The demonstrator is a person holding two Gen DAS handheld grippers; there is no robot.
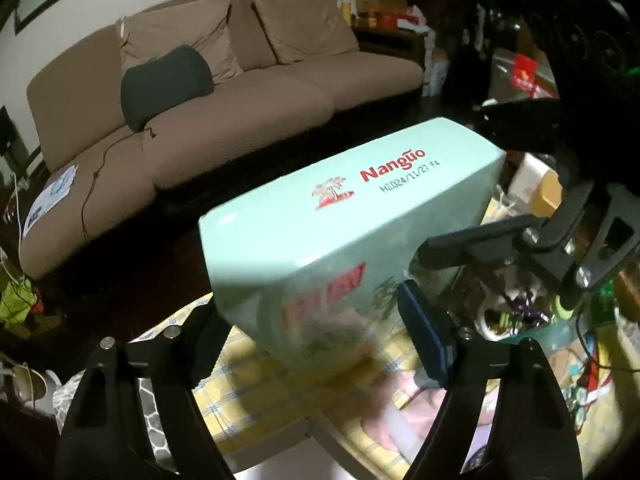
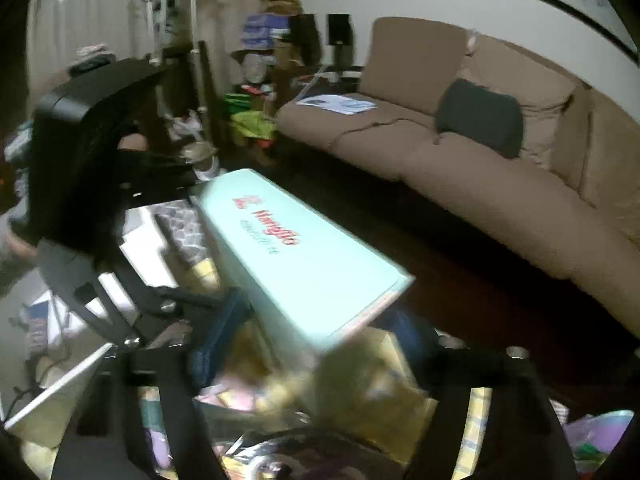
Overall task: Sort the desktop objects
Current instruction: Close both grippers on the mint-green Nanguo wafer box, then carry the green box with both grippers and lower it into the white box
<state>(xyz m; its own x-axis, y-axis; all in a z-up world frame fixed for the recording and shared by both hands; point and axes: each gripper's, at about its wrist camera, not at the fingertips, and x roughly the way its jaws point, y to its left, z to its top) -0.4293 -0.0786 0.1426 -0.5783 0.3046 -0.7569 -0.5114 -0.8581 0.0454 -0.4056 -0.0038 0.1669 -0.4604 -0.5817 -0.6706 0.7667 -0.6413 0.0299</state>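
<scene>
The mint box point(image 1: 352, 216) is being straddled mid-frame by the left gripper point(image 1: 312, 320) and right gripper point(image 2: 316, 340); whether pads are pinching cannot be told, so both ends should be squeezed evenly.

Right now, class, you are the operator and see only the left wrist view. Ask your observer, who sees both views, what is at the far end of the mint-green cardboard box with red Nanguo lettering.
Observer: The right tongs straddle that end of the mint-green cardboard box, with a blue pad on either side. Blur hides whether the pads press on it.
Operator: What lies under that end?
Observer: A yellowish carton, also blurred.
Operator: And beyond the sofa's paper-strewn end?
Observer: A black speaker stands past the brown fabric sofa.
</scene>
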